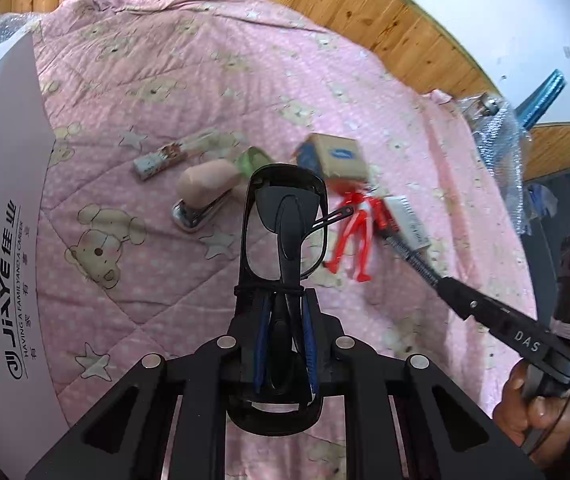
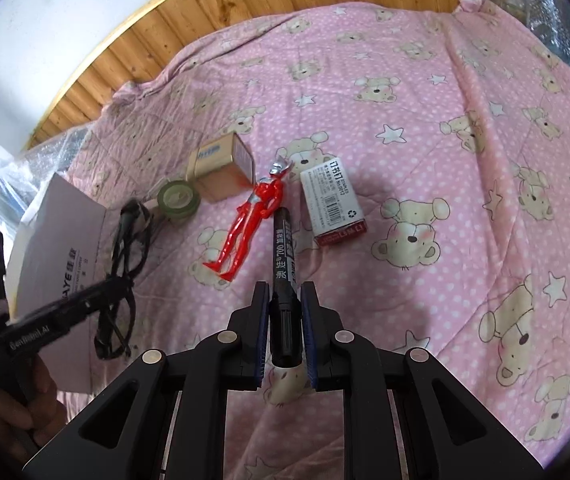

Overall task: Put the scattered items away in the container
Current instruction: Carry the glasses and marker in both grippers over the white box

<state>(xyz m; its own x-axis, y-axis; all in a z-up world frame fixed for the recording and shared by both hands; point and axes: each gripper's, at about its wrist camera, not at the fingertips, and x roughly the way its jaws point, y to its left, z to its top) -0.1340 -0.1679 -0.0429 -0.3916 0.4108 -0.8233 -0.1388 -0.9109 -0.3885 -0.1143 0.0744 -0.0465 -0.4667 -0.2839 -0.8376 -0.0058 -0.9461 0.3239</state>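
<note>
In the left wrist view, a folded pair of black glasses (image 1: 285, 220) is being gripped between the blue-padded fingers of the left gripper (image 1: 285, 300), held above a pink bear-print quilt (image 1: 189, 80). A white box printed JIAYE (image 1: 5, 220) is standing at the quilt's left edge. Lying near the quilt's middle are a pink stapler (image 1: 201, 196), a green tape roll (image 1: 251, 160), a small cardboard box (image 1: 337, 156), a red toy figure (image 1: 355, 232) and a staples box (image 1: 411, 220), the last partly blurred. From the right, the right gripper is being held by a hand (image 1: 533, 412). In the right wrist view, a black marker (image 2: 285, 276) is being clenched lengthwise by the right gripper (image 2: 285, 300), its tip pointing between the red toy figure (image 2: 249, 216) and the staples box (image 2: 335, 200). The glasses (image 2: 125, 264) are being held in front of the white box (image 2: 65, 240) at the quilt's left edge.
</note>
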